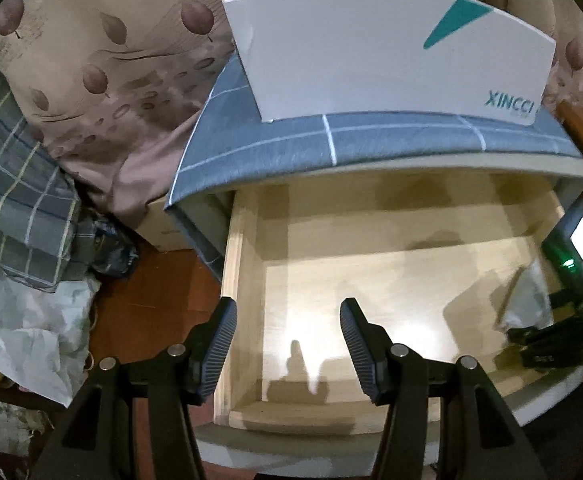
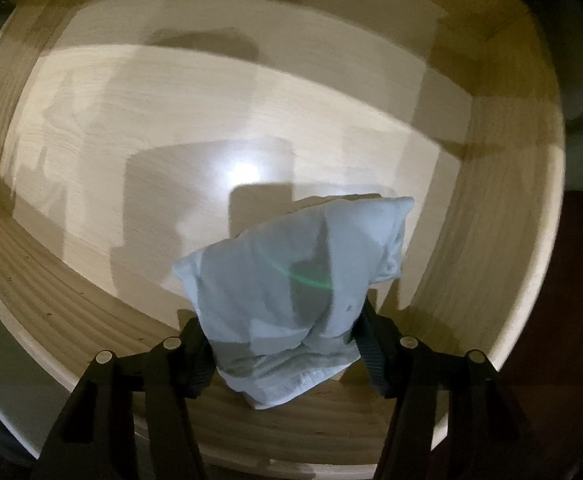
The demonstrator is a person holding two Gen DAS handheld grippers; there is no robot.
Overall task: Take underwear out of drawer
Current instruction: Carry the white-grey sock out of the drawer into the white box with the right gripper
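Your right gripper [image 2: 287, 348] points straight down into the open drawer [image 2: 511, 240], and its fingers [image 2: 375, 360] are pressed against both sides of the underwear [image 2: 291, 280], pinching the lower end of the bundle. No earlier moment is shown here. The underwear is a pale blue-grey bundle of soft knit cloth, crumpled and folded on itself. Its long axis runs from the pinched end between your fingers up and to the right in the right wrist view, ending in a blunt corner near the drawer's right wall. It sits in the near right part of the drawer; whether it rests on the bottom or hangs just above it, you cannot tell.

The drawer is pale wood with a fine grain, a smooth bottom that catches a bright glare, and plain straight walls.

Your left gripper [image 1: 287, 344] hangs over the drawer's near left corner, tilted downward, with its ribbed black fingers [image 1: 355, 344] standing wide apart and nothing between them.

The left wrist view shows what the right does not: the cabinet top, covered by a blue-grey cloth [image 1: 371, 140] with thin white grid lines, and on it a white cardboard box [image 1: 371, 48] with a teal triangle and teal lettering. To the left lie a beige bedspread [image 1: 103, 60] with a brown leaf pattern, a plaid fabric [image 1: 15, 200], and crumpled white plastic [image 1: 23, 328] on the reddish-brown floor [image 1: 155, 280]. At the right edge of that view, the underwear [image 1: 525, 300] shows as a pale scrap beside the right gripper [image 1: 539, 344].
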